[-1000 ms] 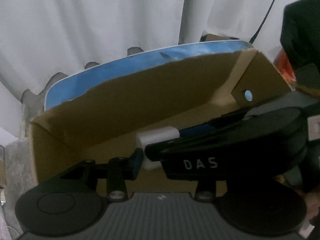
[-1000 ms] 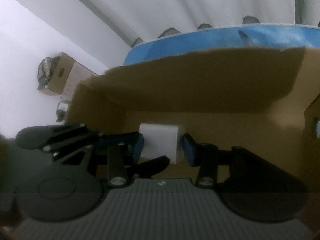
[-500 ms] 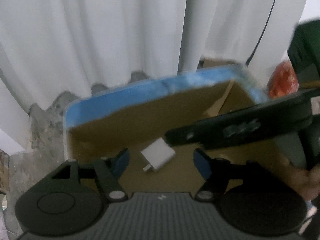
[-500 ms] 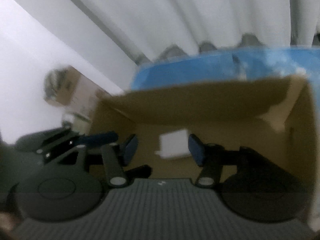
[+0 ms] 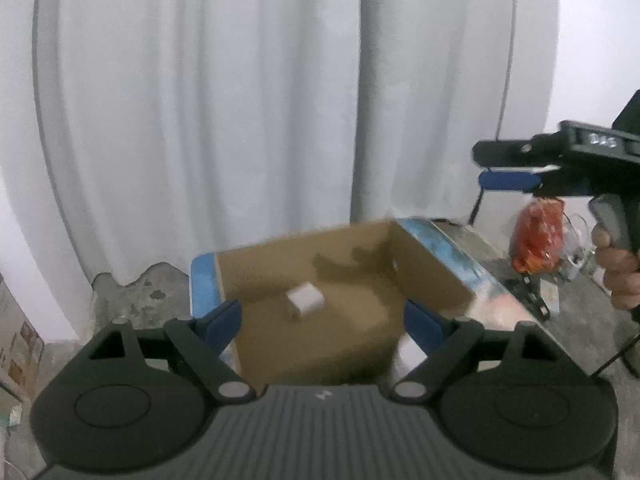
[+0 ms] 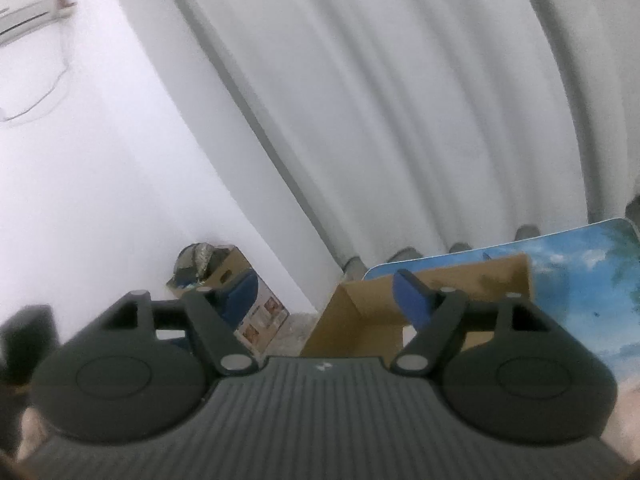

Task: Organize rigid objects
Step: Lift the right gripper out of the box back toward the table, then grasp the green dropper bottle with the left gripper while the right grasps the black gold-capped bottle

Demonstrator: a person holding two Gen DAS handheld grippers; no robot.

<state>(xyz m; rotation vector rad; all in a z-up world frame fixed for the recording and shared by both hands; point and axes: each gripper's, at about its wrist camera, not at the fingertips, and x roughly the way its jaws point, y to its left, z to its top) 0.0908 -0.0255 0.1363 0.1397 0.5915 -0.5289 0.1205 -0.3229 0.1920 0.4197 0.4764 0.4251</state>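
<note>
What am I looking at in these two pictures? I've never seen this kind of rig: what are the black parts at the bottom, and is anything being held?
There is no robot here. A person holds a two-finger gripper in each hand, with a wide-angle camera on each looking forward along its fingers. The black parts with blue pads at the bottom are those fingers. One picture comes from the left gripper, the other from the right gripper, which also shows from the side in the left view. Both have their jaws opening, with nothing gripped. Below the left one sits an open cardboard box on a blue-printed board. A small white block lies loose on the box floor. White curtains hang behind.
</note>
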